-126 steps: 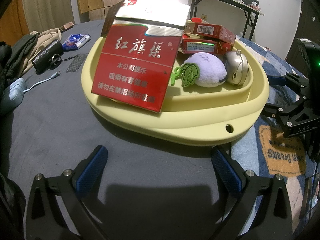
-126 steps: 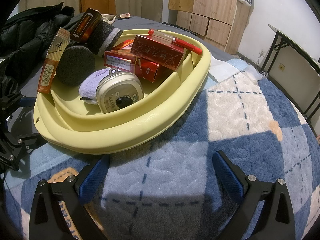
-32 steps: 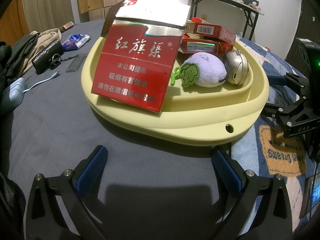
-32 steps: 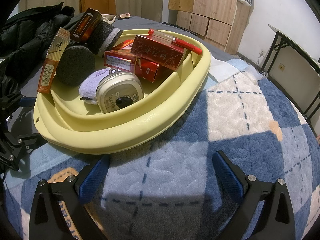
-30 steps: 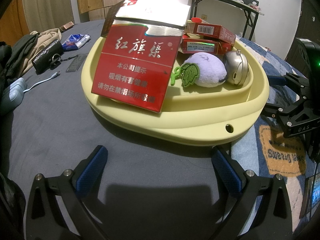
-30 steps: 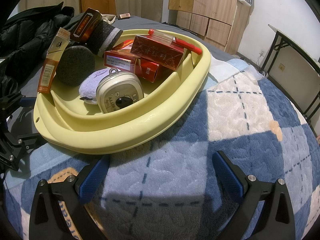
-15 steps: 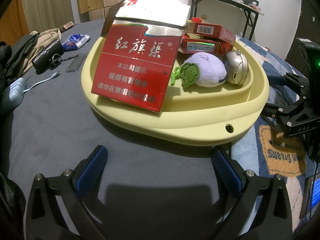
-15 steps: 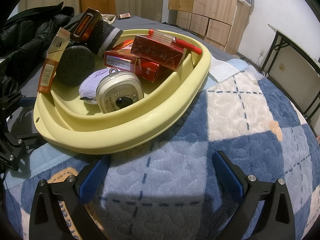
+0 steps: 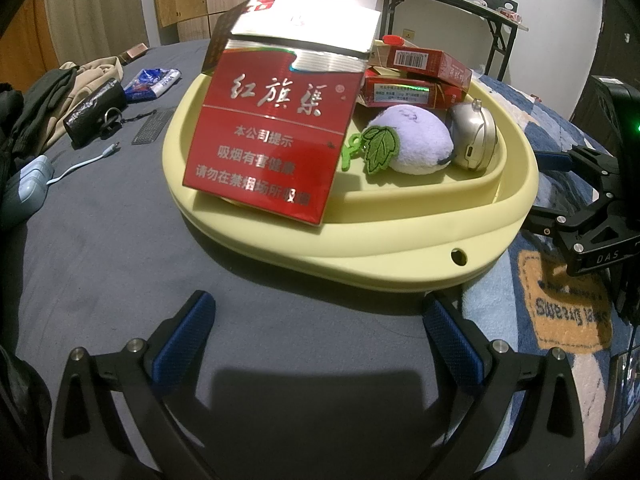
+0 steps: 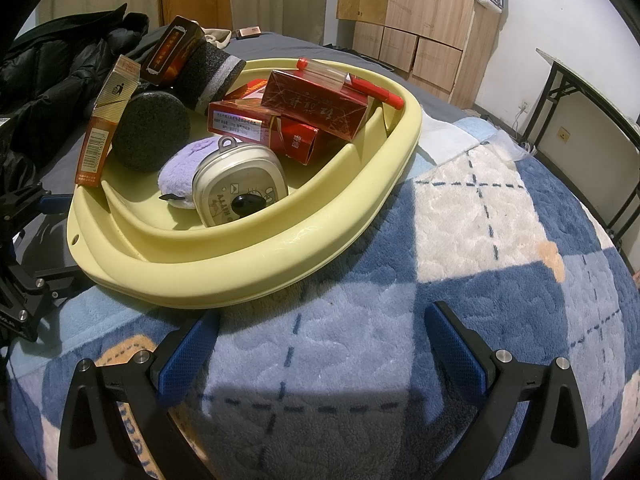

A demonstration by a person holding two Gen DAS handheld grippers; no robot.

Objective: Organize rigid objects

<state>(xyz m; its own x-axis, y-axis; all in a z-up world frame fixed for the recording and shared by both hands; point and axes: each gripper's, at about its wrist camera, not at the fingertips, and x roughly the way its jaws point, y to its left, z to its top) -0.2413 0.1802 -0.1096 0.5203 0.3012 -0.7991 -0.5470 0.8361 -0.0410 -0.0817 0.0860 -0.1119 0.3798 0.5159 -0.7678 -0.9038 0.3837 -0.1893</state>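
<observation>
A pale yellow basin (image 9: 400,264) (image 10: 248,276) rests on the bed, half on grey sheet, half on a blue checked blanket. Inside it lie red cigarette boxes (image 10: 316,108), a large red pack (image 9: 272,144) leaning on the near-left rim, a purple plush (image 9: 408,140) (image 10: 180,172), a silver tin (image 9: 476,136) (image 10: 240,188), a red pen (image 10: 376,94) and dark round sponges (image 10: 152,132). My left gripper (image 9: 318,332) stands open just short of the basin, holding nothing. The right gripper (image 10: 322,340) is open over the blanket, also short of the rim, with nothing between its fingers.
On the grey sheet to the left lie a black pouch (image 9: 94,110), a blue packet (image 9: 154,80), a white cable (image 9: 80,166) and clothes (image 9: 36,108). A black jacket (image 10: 60,80) is piled behind the basin. A folding table (image 9: 448,4) and wooden cabinets (image 10: 416,16) stand beyond.
</observation>
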